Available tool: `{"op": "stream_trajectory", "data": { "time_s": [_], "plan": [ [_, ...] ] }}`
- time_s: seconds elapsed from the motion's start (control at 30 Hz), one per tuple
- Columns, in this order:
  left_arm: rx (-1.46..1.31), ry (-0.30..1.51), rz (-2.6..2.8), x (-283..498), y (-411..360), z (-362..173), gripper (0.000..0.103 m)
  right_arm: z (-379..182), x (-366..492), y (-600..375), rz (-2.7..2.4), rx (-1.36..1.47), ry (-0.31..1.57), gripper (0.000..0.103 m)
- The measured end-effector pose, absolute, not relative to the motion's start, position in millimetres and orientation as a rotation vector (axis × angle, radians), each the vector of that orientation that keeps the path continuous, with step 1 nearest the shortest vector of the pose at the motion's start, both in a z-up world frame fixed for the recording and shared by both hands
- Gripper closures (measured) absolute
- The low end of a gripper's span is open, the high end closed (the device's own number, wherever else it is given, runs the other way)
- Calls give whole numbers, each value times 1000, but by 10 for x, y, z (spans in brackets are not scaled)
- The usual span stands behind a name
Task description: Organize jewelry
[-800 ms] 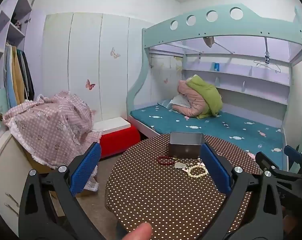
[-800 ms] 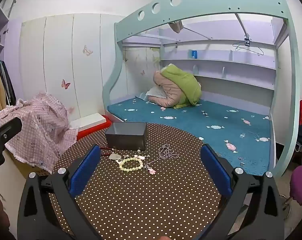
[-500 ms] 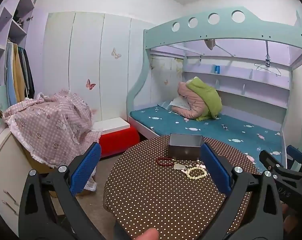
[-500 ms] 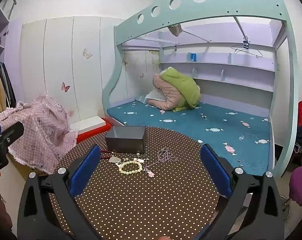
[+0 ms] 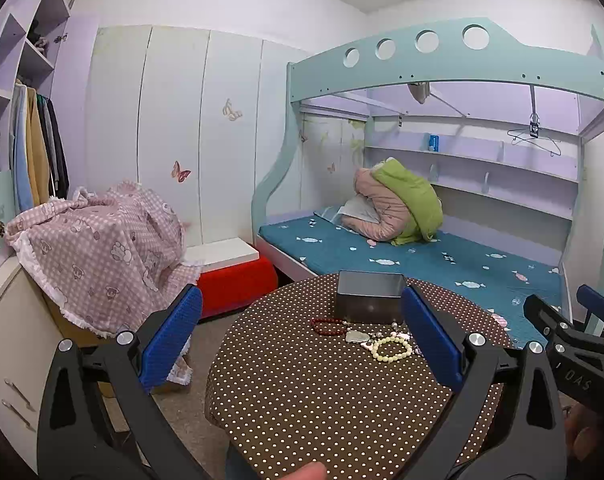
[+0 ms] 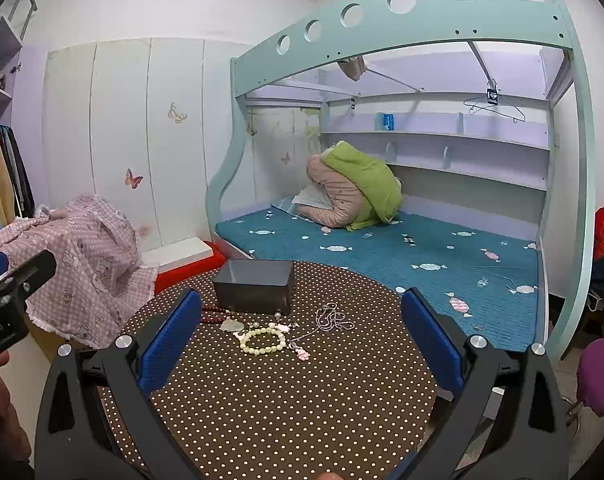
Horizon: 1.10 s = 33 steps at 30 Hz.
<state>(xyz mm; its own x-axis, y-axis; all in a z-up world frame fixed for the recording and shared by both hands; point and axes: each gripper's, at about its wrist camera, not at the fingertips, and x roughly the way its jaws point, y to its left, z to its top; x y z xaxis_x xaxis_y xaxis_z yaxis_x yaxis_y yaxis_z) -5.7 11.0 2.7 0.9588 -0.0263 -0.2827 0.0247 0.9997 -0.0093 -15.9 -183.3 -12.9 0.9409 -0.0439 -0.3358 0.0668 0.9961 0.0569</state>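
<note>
The jewelry lay loose on the round table point(image 6: 285, 412), which wore a brown cloth with white dots. A pale cream bead bracelet point(image 6: 263, 340) sat in a closed ring; a dark red bead bracelet point(image 5: 328, 325) lay beside a flat whitish pendant point(image 5: 357, 336); a thin light chain point(image 6: 334, 320) was bunched in a small tangle, and a pink charm point(image 6: 302, 354) lay near it. A dark grey metal box point(image 6: 255, 286), rectangular and without a lid, stood just beyond the pieces, apart from them.

Your right gripper point(image 6: 301, 350) had the cream bracelet almost dead ahead, between its two blue pads and beyond their tips; the chain lay ahead and a little to its right, the box straight ahead, farther off. Its jaws stood wide apart and held nothing. Your left gripper point(image 5: 301, 350) had the whole cluster ahead and toward its right finger, the box ahead beyond it. Its jaws were likewise spread wide, nothing between them.

You held both tools above the near part of the table, pointing forward and slightly down, clear of the cloth. Each one showed at the edge of the other's view, side by side. A bunk bed point(image 6: 402, 248) stood beyond the table.
</note>
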Motion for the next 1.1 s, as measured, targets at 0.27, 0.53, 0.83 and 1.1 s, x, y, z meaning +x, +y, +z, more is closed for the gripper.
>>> {"op": "stream_trajectory", "data": {
  "time_s": [0.27,0.53,0.83,1.1],
  "plan": [
    [-1,288,-27,-51,80,25,5,-125,-163,-1820,-50,61,338,7],
    [-1,292,-16,-18,65,-21,5,-134,-157,-1834,-51,65,338,7],
    [-1,328,-4,148,69,-160,5,-153,-60,-2025,-91,67,337,7],
    [21,445,19,639,19,-581,5,-408,195,-2199,-105,84,421,7]
  ]
}}
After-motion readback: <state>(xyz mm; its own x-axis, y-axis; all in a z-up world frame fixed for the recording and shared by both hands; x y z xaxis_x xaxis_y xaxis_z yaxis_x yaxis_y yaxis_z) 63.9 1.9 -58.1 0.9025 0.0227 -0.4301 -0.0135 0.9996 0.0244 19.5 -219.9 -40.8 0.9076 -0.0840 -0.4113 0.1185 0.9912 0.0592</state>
